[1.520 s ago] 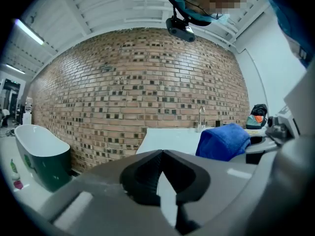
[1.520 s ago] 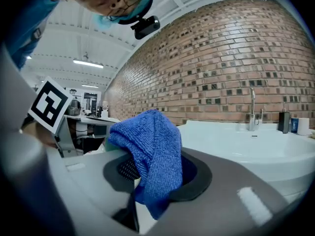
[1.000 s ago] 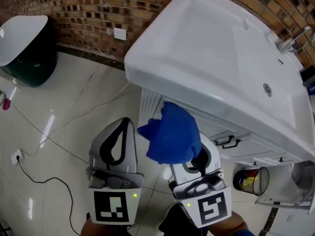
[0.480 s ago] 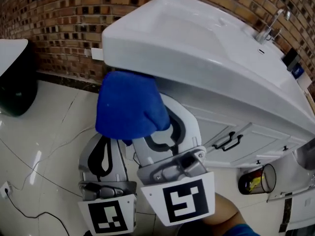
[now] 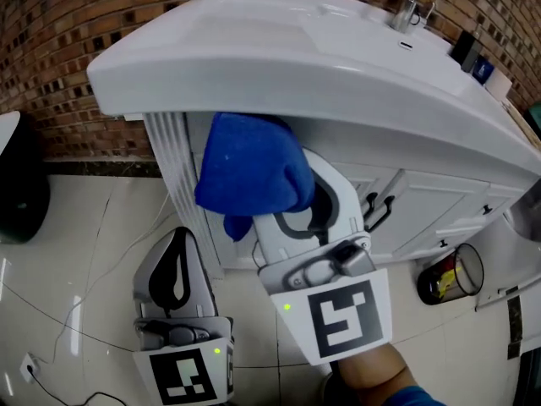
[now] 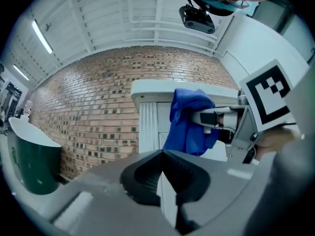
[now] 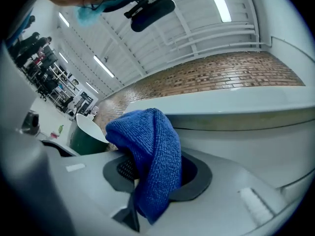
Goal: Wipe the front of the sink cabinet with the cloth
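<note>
Close before the sink cabinet, the right gripper fingers clamp the blue cloth; left gripper fingers rest together.

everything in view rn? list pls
sink: one, white, on top of the cabinet
faucet: one, metal, far edge of the sink
cabinet: one, white, under the sink
handles: two, black, on the cabinet doors
cloth: one, blue, against the cabinet front just under the sink rim
bin: one, dark green with a white lid, left by the brick wall
container: one, red and yellow contents, lower right beside the cabinet
floor: glossy white tiles
left gripper: grey, low near the floor, jaws together, empty
right gripper: grey, raised, clamped on the cloth
</note>
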Demonstrator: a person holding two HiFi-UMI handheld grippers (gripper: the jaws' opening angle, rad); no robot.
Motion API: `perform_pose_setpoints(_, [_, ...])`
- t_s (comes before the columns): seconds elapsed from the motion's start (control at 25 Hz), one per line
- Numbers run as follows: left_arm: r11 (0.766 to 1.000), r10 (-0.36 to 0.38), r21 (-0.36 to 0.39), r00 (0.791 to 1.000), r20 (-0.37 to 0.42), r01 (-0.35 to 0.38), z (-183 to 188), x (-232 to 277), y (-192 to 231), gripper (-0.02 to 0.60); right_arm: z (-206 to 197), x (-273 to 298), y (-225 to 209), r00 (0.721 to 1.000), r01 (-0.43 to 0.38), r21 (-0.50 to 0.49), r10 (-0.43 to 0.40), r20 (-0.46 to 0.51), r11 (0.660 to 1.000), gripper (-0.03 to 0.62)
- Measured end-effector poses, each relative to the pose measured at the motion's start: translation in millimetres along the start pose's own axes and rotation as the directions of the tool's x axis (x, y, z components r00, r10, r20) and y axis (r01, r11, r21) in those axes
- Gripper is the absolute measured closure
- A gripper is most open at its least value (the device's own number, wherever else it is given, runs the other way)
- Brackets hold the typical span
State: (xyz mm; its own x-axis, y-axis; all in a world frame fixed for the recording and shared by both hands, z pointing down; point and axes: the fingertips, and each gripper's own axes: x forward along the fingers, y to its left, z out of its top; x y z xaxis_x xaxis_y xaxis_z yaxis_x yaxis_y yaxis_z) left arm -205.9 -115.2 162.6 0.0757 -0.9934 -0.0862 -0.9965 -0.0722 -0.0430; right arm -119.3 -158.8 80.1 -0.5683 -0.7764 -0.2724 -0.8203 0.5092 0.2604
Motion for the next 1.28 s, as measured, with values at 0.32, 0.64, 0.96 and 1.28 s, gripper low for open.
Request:
perform_pose_setpoints(0.32, [0.991, -0.127, 0.048, 0.992, -0.015, 0.127, -0.1, 11.3, -70.8, 0.575, 11.2, -59.1, -98.9, 0.986, 0.167, -0.071, -0.166, 0.023, 0.983, 0.459])
perform_pose_setpoints(0.64, [0.975, -0.216, 0.044, 0.976, -0.009, 0.216, -6.8, 24.1, -151.7, 0.575, 13.0, -128.7, -198.7, 0.949, 0.315, -0.168, -0.315, 0.029, 0.934, 0.459])
perform_pose_setpoints(0.96, [0.957, -0.286, 0.035, 0.958, -0.028, 0.287, -27.6, 41.2, -214.3, 0.575, 0.5, -210.7, -311.5, 0.851, 0.521, -0.183, -0.525, 0.031, 0.834, 0.459])
perform_pose_setpoints(1.28, [0.913, -0.388, 0.087, 0.914, -0.116, 0.399, -60.8, 42.9, -275.6, 0.575, -29.0, -297.8, -422.2, 0.677, 0.727, -0.153, -0.736, -0.005, 0.669, 0.471])
